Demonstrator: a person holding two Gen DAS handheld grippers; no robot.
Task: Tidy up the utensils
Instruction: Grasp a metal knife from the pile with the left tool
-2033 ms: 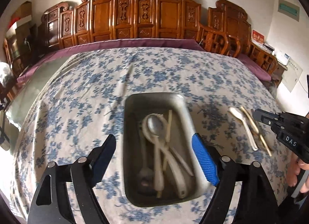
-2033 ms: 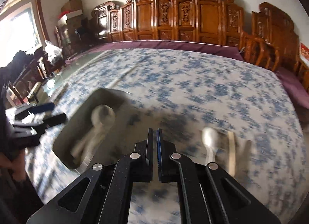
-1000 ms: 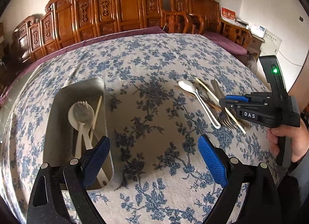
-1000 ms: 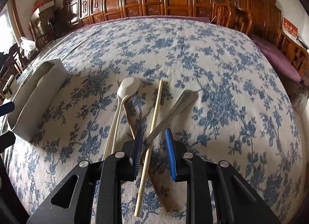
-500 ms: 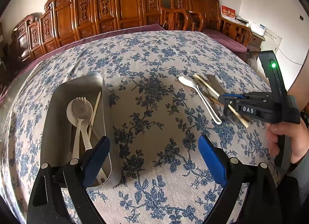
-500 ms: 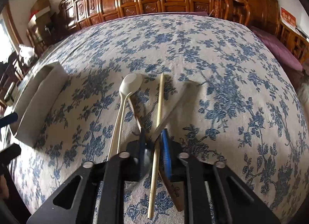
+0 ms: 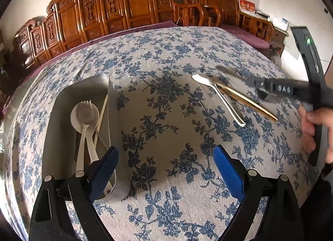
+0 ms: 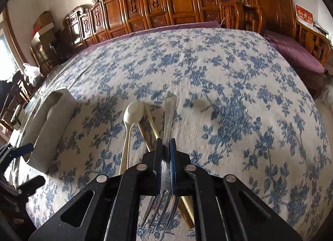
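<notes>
My right gripper [image 8: 165, 144] is shut on a metal fork [image 8: 169, 112], held a little above the tablecloth with its tines toward the camera. It also shows, blurred, in the left wrist view [image 7: 252, 82]. A white spoon [image 8: 133, 116] and chopsticks [image 8: 152, 126] lie on the cloth just left of the fork; they show in the left wrist view too, spoon [image 7: 218, 97] and chopsticks [image 7: 247, 101]. My left gripper [image 7: 165, 168] is open and empty, beside the metal tray [image 7: 62, 103] that holds white spoons, a fork [image 7: 86, 114] and a chopstick.
The table wears a blue floral cloth [image 7: 166, 57]. Carved wooden chairs [image 7: 135, 3] line its far side. The tray stands at the left in the right wrist view [image 8: 52, 120]. A purple cushion [image 8: 291, 49] lies at the far right.
My right gripper has closed on the metal fork and lifted it off the cloth. The left gripper has stayed open near the tray.
</notes>
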